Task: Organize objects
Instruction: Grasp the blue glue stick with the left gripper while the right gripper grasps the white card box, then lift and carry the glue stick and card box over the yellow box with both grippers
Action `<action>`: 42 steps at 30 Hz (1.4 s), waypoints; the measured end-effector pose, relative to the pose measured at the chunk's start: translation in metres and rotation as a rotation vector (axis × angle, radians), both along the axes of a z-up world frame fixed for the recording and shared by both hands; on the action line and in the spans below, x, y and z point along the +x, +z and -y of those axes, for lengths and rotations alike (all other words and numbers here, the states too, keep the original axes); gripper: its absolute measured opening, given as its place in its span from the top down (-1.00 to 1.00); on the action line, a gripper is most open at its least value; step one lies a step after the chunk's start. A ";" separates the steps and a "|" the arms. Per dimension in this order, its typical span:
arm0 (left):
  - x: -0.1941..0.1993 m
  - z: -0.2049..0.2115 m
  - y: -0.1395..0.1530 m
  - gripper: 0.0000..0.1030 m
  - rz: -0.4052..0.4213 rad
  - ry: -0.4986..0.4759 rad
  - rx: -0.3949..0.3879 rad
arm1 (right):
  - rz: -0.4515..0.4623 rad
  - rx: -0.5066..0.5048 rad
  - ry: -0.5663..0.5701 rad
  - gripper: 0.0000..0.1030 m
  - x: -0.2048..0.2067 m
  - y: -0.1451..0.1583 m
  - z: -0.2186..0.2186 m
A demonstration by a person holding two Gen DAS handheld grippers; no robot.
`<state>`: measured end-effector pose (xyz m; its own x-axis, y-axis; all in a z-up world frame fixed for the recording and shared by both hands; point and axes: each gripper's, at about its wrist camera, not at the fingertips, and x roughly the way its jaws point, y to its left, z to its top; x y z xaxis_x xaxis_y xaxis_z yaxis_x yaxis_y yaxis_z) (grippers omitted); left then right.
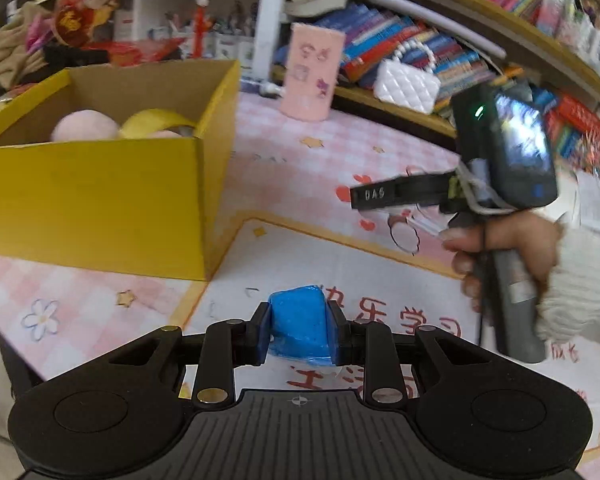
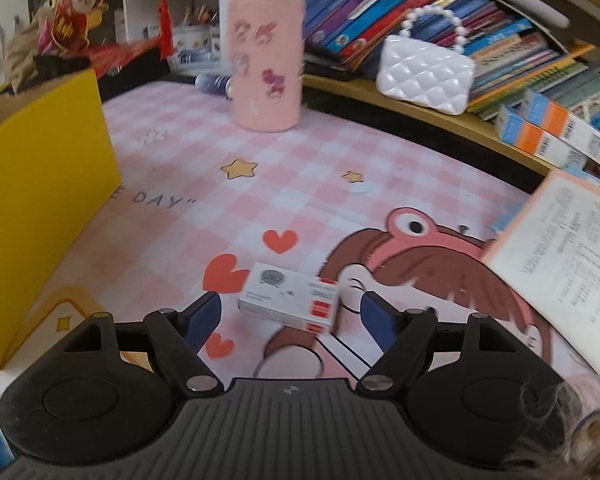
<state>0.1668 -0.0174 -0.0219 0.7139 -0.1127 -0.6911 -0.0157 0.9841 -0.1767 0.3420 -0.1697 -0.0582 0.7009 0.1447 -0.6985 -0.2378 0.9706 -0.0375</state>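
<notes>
My left gripper (image 1: 300, 330) is shut on a blue block (image 1: 298, 322) and holds it above the mat, right of the yellow cardboard box (image 1: 100, 196). The box holds a pink plush ball (image 1: 85, 125) and a yellow item (image 1: 156, 122). My right gripper (image 2: 290, 316) is open, its jaws on either side of a small white box with red marks (image 2: 290, 300) that lies on the pink checked mat (image 2: 300, 184). The right gripper also shows in the left wrist view (image 1: 370, 196), held in a hand.
A pink sticker-covered cup (image 2: 266, 62) stands at the back of the mat. A white quilted purse (image 2: 426, 72) sits on the bookshelf among several books. An open book (image 2: 560, 256) lies at the right. The yellow box's wall (image 2: 40, 200) stands at the left.
</notes>
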 end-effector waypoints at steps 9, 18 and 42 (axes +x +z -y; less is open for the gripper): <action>-0.016 -0.024 0.017 0.49 0.064 0.066 -0.018 | -0.017 0.040 -0.032 -0.04 0.007 -0.006 -0.001; -0.031 -0.062 0.021 0.49 0.094 0.102 -0.087 | -0.002 0.037 -0.041 -0.04 -0.043 0.015 -0.002; -0.125 -0.190 0.038 0.50 0.182 0.040 -0.094 | -0.024 0.102 0.059 -0.04 -0.261 0.063 -0.158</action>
<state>0.0416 0.1726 0.0162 0.8314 -0.1397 -0.5378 -0.0136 0.9625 -0.2710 0.0814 -0.0121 0.0053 0.6721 0.2564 -0.6946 -0.2946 0.9533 0.0669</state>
